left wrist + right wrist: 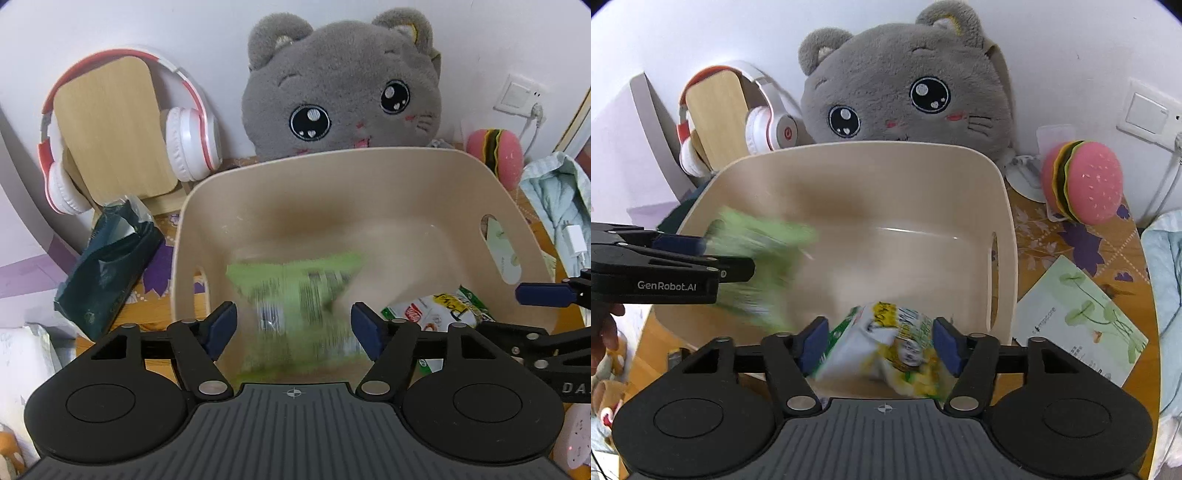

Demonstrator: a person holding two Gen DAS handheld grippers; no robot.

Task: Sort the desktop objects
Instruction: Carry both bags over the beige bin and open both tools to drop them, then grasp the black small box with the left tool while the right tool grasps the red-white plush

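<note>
Both grippers stand open over the beige bin (871, 158) — the left gripper (293, 326) around a blurred green packet (295, 295), the right gripper (879, 345) around a white-and-yellow packet (886, 343), neither pad pressing. Both packets look mid-drop. The nearer one sits close to the front rim and could catch there and spill outside; farther back, the plush cat (905, 85) stays clear.

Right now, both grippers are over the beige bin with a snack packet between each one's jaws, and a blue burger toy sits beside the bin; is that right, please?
Nearly. The burger toy is pink, not blue, as the right wrist view shows. The rest holds: the left gripper and right gripper are over the beige bin, with the green packet and white packet between their jaws.
</note>
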